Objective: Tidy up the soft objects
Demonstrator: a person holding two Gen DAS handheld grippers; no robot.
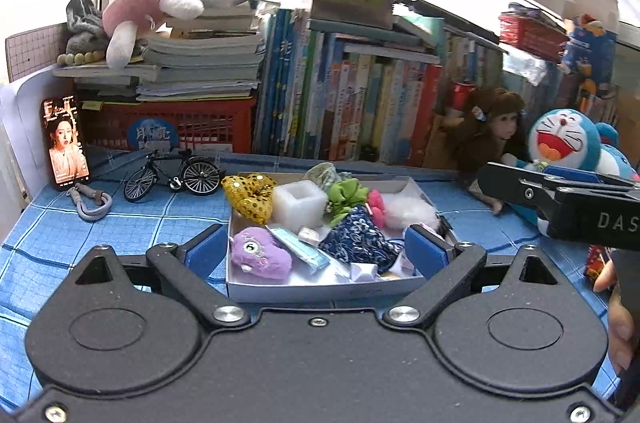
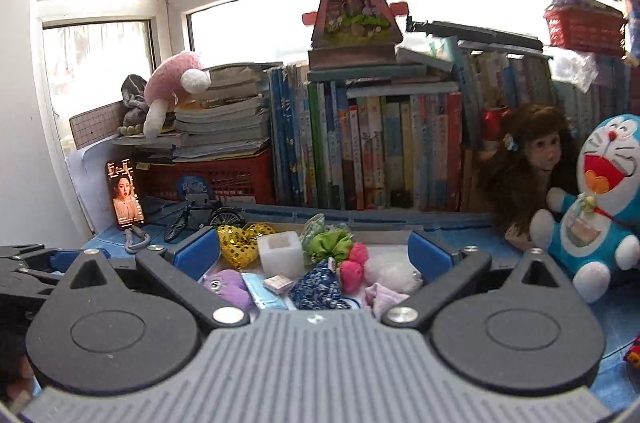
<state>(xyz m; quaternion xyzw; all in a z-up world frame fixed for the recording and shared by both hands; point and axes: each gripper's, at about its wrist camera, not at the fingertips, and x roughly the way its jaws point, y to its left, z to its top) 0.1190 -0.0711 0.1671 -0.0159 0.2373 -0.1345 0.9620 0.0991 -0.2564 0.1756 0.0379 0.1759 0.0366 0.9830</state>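
- Box (image 1: 320,289), white and flat, sits on the blue checked cloth (image 1: 80,231), full of little soft things.
- In the box, at the front left, lies a purple fuzzy heart (image 1: 262,255). Just beside it is a light blue packet (image 1: 300,249).
- A dark blue flowered pouch (image 1: 360,243) lies in the middle of the box. A gold sequin bow (image 1: 248,195) hangs over the far left edge.
- A white square cup (image 1: 299,202) stands near the bow. A green scrunchie (image 1: 346,197) is just beside it, and a white fluffy ball (image 1: 408,213) lies at the right.
- The left gripper (image 1: 320,249) has its blue pads wide apart, one at each side of the box. It holds nothing.
- The right gripper (image 2: 316,255) is wide open too, and nothing is between its pads.
- A blue cat plush (image 2: 600,215) sits on the cloth, right of the box. A brown-haired doll (image 2: 532,159) is next to it.
- A toy bicycle (image 1: 174,177) and a phone (image 1: 64,143) stand to the left, near the books (image 1: 360,103).
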